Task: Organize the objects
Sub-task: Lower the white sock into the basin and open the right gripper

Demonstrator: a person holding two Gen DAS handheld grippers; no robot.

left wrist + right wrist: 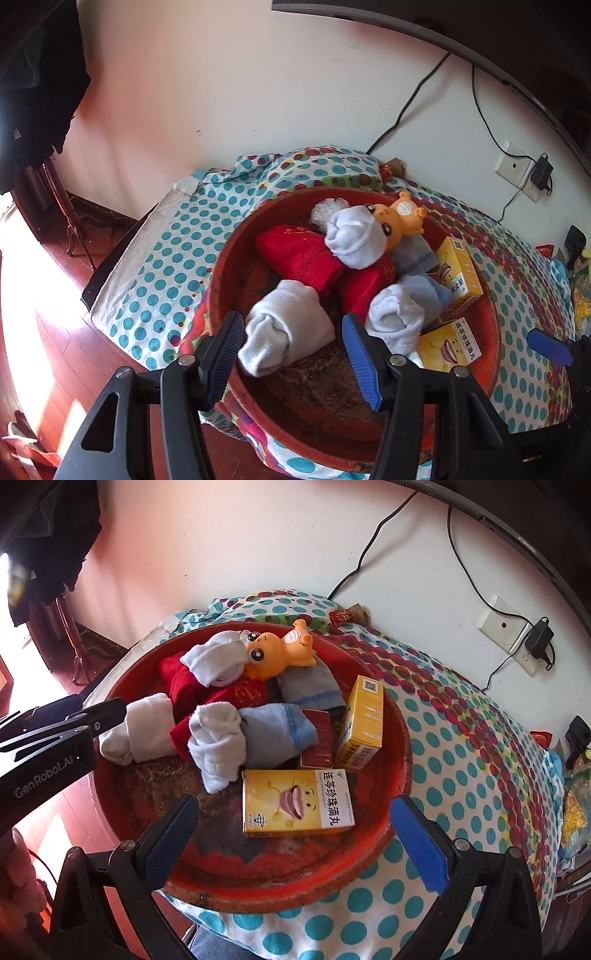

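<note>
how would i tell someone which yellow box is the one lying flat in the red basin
Find the red basin on the dotted cloth. Two yellow boxes sit on its right side: the flat box lies nearest the front rim, printed face up. It shows a cartoon mouth and black Chinese characters, while the other box stands tilted behind it.

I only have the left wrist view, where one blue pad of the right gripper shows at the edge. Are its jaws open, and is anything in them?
Observer: The right gripper has its jaws wide open, gripping nothing.
Operator: What lies nearest it?
Observer: The flat yellow medicine box, face up in the red basin, just ahead of the jaws.
Operator: Anything hidden beside it?
Observer: A small dark red box, lying flat behind it, partly under the blue sock.
</note>
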